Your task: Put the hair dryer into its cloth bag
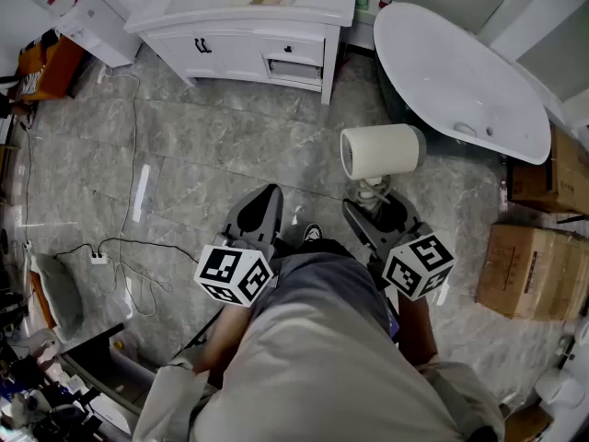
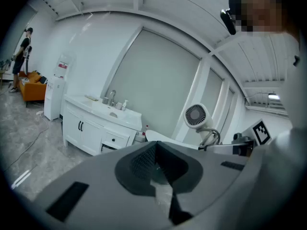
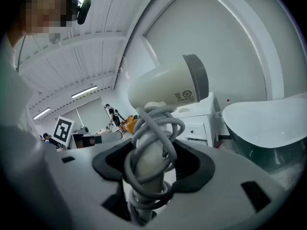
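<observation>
Clamped in right hand-held gripper (image 1: 375, 212): cream hair dryer (image 1: 382, 152), gripped by handle with gray cord (image 3: 144, 143) coiled round it, head above jaws, grille end toward left hand-held gripper (image 1: 265, 199). Left jaws together, nothing between. Tile floor (image 1: 184, 155) below both.

Hair dryer (image 1: 382, 152) in right gripper (image 1: 375, 206), just right of left gripper (image 1: 265, 197). Vanity (image 1: 248, 44) far, w/ bathtub (image 1: 460, 72) to its right; boxes (image 1: 534, 270) on floor at right, nr bathtub.
</observation>
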`<act>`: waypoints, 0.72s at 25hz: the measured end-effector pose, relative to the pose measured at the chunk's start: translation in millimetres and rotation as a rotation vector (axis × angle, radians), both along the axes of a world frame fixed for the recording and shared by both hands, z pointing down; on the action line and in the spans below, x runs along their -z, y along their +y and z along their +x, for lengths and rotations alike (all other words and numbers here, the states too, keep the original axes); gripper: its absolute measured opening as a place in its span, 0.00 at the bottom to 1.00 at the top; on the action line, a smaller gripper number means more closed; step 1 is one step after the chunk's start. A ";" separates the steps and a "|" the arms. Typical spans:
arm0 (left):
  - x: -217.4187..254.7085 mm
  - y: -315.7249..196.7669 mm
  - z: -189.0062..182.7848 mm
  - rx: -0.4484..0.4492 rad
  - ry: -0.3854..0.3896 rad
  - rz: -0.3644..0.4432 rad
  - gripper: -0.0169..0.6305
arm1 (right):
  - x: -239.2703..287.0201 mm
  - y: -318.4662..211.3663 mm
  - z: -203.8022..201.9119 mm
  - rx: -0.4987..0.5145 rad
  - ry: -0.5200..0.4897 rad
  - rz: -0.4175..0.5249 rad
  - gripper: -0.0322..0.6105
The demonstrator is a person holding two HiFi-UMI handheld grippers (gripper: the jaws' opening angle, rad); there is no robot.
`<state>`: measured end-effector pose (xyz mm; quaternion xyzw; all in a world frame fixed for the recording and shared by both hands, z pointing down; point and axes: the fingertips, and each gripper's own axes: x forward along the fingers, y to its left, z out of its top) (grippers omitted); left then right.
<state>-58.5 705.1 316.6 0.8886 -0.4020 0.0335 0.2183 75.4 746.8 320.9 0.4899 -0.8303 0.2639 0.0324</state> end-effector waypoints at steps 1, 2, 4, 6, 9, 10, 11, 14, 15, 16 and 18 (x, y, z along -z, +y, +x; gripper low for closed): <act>-1.8 1.4 1.0 -0.010 -0.001 -0.007 0.04 | 0.1 1.5 -1.8 0.007 -0.009 0.001 0.44; -3.4 2.4 2.0 -0.018 -0.001 -0.014 0.04 | 0.2 2.5 -3.4 0.012 -0.018 0.002 0.44; -5.9 2.2 4.5 -0.027 0.003 -0.026 0.04 | -0.5 2.2 -4.7 0.015 -0.035 0.000 0.44; -5.9 2.2 7.0 -0.029 0.007 -0.029 0.04 | -1.4 2.1 -3.7 0.015 -0.047 0.000 0.44; -2.5 4.3 9.3 -0.043 0.002 -0.021 0.04 | 2.3 4.8 -2.5 0.047 -0.066 0.022 0.44; -1.2 5.6 9.3 -0.049 0.000 -0.018 0.04 | 4.2 5.7 -2.9 0.063 -0.081 0.030 0.44; -0.1 7.3 8.2 -0.053 -0.005 -0.017 0.04 | 5.9 6.7 -3.4 0.075 -0.097 0.034 0.44; 0.7 6.3 -2.4 -0.028 -0.019 -0.019 0.04 | 8.7 2.5 -5.9 0.089 -0.123 0.036 0.45; -0.8 4.5 -7.4 -0.013 -0.017 -0.026 0.04 | 8.7 -0.6 -7.5 0.091 -0.127 0.036 0.45; -3.3 3.3 -12.4 0.002 -0.015 -0.036 0.04 | 8.0 -3.4 -9.5 0.093 -0.130 0.035 0.45; -8.3 2.8 -20.6 0.019 -0.018 -0.052 0.04 | 5.0 -7.7 -14.1 0.096 -0.128 0.027 0.45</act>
